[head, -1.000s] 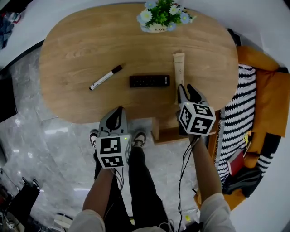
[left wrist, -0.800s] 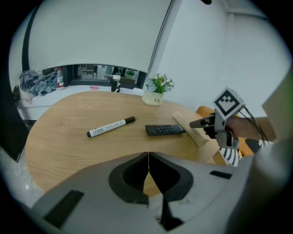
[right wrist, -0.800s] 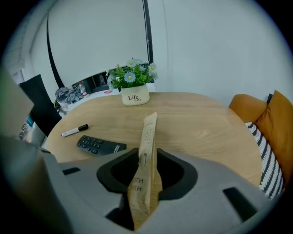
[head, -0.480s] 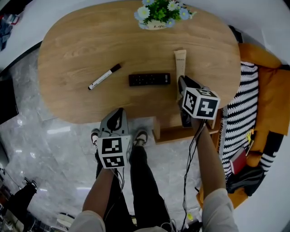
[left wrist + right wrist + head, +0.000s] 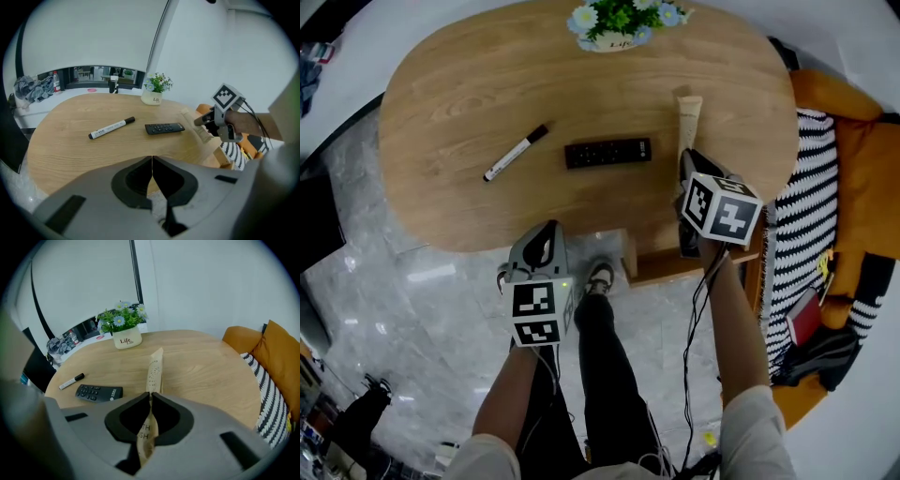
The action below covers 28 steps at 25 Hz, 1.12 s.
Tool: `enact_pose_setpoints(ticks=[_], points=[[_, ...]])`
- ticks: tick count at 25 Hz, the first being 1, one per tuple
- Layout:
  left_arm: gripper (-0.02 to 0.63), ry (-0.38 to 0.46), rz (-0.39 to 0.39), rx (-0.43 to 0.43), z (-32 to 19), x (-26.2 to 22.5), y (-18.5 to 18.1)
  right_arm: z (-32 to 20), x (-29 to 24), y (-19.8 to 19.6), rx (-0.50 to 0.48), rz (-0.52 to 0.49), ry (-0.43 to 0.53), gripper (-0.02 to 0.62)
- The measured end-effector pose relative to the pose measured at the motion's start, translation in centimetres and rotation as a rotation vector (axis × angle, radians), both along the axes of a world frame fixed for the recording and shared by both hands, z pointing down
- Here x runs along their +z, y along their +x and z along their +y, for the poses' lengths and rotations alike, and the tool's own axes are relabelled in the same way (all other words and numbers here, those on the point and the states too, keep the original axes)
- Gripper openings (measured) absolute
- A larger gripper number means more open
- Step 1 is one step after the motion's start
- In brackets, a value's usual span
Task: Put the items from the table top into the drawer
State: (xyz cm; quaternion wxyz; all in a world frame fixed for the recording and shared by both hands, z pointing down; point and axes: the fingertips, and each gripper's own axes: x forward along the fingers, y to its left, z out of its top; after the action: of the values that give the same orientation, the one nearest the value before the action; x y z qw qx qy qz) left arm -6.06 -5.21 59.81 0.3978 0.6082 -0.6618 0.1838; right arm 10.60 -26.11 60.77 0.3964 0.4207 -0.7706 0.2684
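A beige tube (image 5: pixel 688 111) lies on the oval wooden table (image 5: pixel 469 84) at the right. My right gripper (image 5: pixel 687 159) has its jaws closing on the tube's near end; in the right gripper view the pads press on the tube (image 5: pixel 153 371). A black remote (image 5: pixel 607 152) and a white marker (image 5: pixel 516 153) lie in the table's middle. My left gripper (image 5: pixel 546 232) hangs shut and empty off the table's near edge. The open wooden drawer (image 5: pixel 630 262) sticks out under the table, below the right gripper.
A white pot of flowers (image 5: pixel 614 21) stands at the table's far edge. An orange sofa with a striped cushion (image 5: pixel 802 216) is at the right. The person's legs and shoes (image 5: pixel 598 277) stand on the grey marble floor by the drawer.
The right gripper's jaws have closed onto the tube's near end, and the tube has shifted a little to the right. The left gripper has kept still.
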Motion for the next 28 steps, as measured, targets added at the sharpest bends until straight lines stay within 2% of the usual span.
enact_pose_setpoints(ticks=[7,13,17,21,25,28], points=[[0.011,0.003,-0.014,0.114,-0.1,-1.5,1.9,2.3,-1.9,4.2,0.146,-0.032,0.000,0.015],[0.011,0.017,-0.024,0.229,-0.9,-3.2,4.9,5.0,-3.2,9.8,0.270,-0.050,0.003,0.017],[0.011,0.021,-0.041,0.314,-1.4,-3.9,7.2,7.1,-3.4,14.1,0.402,-0.092,0.008,0.017],[0.011,0.031,-0.051,0.399,-1.9,-4.8,9.9,10.0,-3.7,17.4,0.548,-0.130,-0.025,0.017],[0.011,0.038,-0.056,0.477,-2.5,-5.6,11.5,12.5,-3.4,18.9,0.659,-0.163,-0.030,0.017],[0.011,0.045,-0.077,0.522,-2.9,-6.5,12.1,13.4,-3.6,18.9,0.733,-0.223,-0.033,0.017]])
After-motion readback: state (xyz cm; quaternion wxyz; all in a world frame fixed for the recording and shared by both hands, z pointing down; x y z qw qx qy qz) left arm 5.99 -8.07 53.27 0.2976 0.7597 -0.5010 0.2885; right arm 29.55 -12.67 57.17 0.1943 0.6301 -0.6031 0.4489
